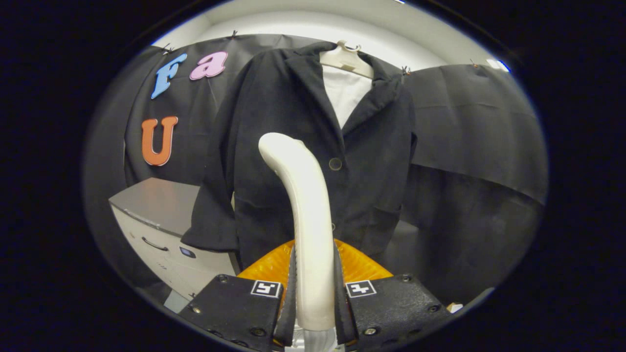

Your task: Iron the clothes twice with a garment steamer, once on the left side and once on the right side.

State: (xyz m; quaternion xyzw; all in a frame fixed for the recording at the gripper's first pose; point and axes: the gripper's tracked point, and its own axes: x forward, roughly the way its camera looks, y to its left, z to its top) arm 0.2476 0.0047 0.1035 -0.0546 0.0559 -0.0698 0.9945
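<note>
Between claw (315, 293) fingers, clamped tight: steamer handle (305, 210), long axis rising upright, head curving toward jacket (293, 146). Jacket hangs on hanger (345, 58) dead ahead, beyond steamer, near; left panel likely first.

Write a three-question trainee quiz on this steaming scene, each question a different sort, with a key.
1. True or false: the tool is shut on the steamer handle.
2. What closes the black jacket? A zip, B buttons, C laces.
3. Fill in: the jacket hangs on a ___.

Key: 1 true; 2 B; 3 hanger.
</note>
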